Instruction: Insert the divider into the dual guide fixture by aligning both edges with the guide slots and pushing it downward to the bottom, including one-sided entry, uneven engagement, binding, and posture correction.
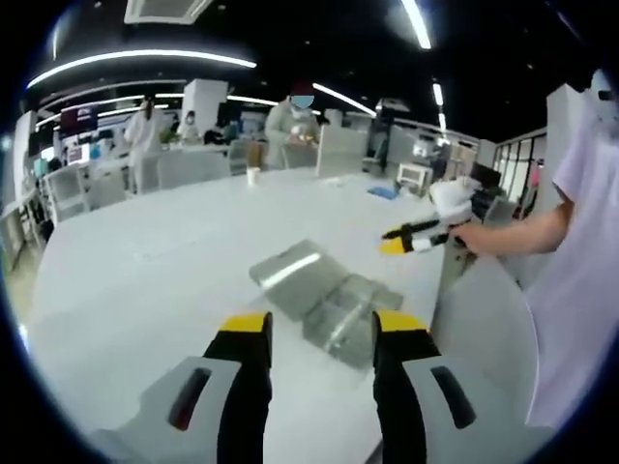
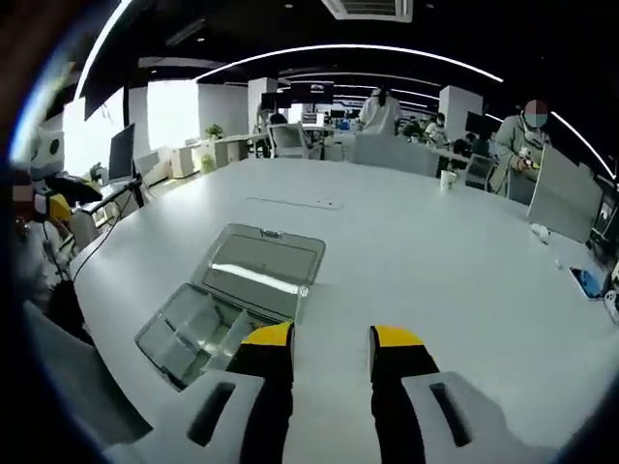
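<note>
Divider and clear plastic guide fixture [image 2: 232,290] lie open on the white surface [image 2: 416,251], long axis running away to the left, just ahead-left of the right gripper [image 2: 329,338] and before the left gripper [image 1: 319,329], both jaws parted, empty.

The left claw [image 1: 318,333] hangs over the white counter [image 1: 145,280] with its yellow-tipped jaws apart and nothing between them. Just beyond the jaws lies a clear box [image 1: 324,295], its lid open flat on the counter. Right of the box, a hand [image 1: 474,235] holds the right claw [image 1: 391,240] above the counter.
</note>
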